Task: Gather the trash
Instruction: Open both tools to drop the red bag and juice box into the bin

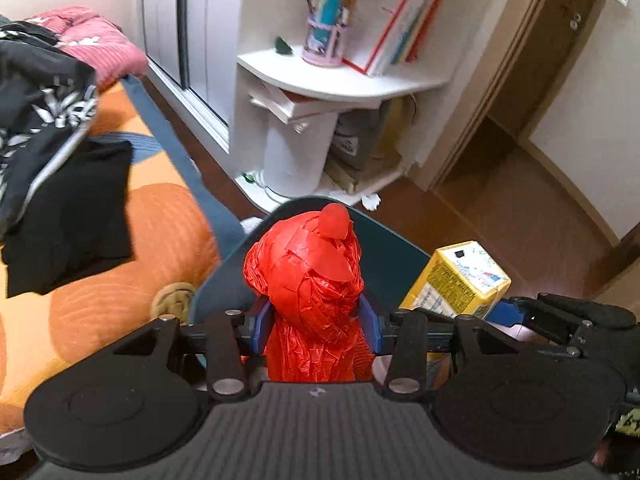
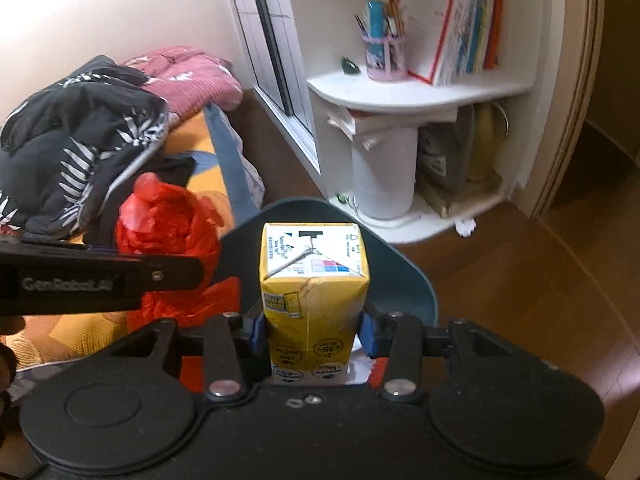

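Both hands are loaded. The left gripper is pinching a crumpled red plastic bag, blue pads pressed into its waist from either side, the bulk of it bulging out ahead of the fingertips. Just off to that gripper's right, the right gripper is clamped on a yellow drink carton, pads squeezing its two side faces low down.

The bag looks feather-light and soft, all crinkle, nothing stiff in it; I'd say it could slither out of a loose pinch, so the bunched middle where it is held is the sensible spot. Its long axis runs straight out along the fingers, the knotted, rounded end pointing away from the gripper.

The carton is stiffer, a light box, probably empty, and its walls would likely dent under a hard squeeze. It stands lengthwise along the fingers too, folded top end pointing forward, away from the gripper.

Beyond both fingertips sits a dark teal bin, its rim curving right behind carton and bag. Farther ahead is the white corner shelf; off to the left, the orange bed.
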`<state>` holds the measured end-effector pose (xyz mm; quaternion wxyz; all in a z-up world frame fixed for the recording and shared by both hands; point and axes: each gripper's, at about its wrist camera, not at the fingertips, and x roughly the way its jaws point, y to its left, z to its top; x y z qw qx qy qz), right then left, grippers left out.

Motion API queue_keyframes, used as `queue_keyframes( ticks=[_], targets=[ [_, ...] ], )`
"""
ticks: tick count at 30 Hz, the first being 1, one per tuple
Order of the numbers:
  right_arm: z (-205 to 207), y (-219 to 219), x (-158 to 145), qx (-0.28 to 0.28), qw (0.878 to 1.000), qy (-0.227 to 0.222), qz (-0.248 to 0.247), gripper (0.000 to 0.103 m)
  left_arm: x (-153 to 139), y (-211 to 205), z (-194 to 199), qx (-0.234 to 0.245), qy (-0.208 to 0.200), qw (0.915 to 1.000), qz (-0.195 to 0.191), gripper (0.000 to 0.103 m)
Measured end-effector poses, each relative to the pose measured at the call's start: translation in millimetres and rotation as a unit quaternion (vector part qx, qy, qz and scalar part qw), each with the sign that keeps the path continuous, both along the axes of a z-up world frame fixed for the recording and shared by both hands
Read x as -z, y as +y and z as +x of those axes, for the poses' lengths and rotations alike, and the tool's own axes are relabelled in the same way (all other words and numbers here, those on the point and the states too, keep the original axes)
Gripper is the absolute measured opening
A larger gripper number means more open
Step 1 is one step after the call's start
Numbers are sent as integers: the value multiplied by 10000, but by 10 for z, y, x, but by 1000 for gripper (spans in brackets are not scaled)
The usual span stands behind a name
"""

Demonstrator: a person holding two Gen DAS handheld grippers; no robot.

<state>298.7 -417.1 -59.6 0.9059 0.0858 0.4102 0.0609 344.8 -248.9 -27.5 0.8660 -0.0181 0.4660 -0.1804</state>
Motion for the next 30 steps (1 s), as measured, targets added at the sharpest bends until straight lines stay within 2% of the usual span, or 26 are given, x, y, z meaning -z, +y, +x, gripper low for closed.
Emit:
queue_keyframes(
  ticks=[7, 13, 16, 18, 19, 24, 30],
  targets=[
    [101, -74, 255, 213, 9983, 461, 282, 44, 338, -207, 154, 171, 286, 9992, 218, 45],
    [125, -49, 409, 186, 9967, 749, 237, 46, 534, -270, 193, 264, 455, 9983, 249, 47],
    [115, -63, 452, 240, 9959, 822, 277, 47, 603, -267, 209, 257, 556, 9979, 194, 55],
    [101, -73, 443, 267, 9961, 787, 282, 48, 612, -243, 204, 220, 545, 9982, 149, 67],
    [96, -72, 432, 278, 9964, 761, 266, 49, 613, -238, 200, 202, 529, 9983, 147, 69],
    [69, -69, 359, 272, 9971, 670, 220, 51, 552, -195, 148, 197, 409, 9988, 176, 69],
    [-15, -41, 228, 232, 9979, 578, 157, 52, 351, 27, 3, 109, 215, 9997, 99, 69]
  ],
)
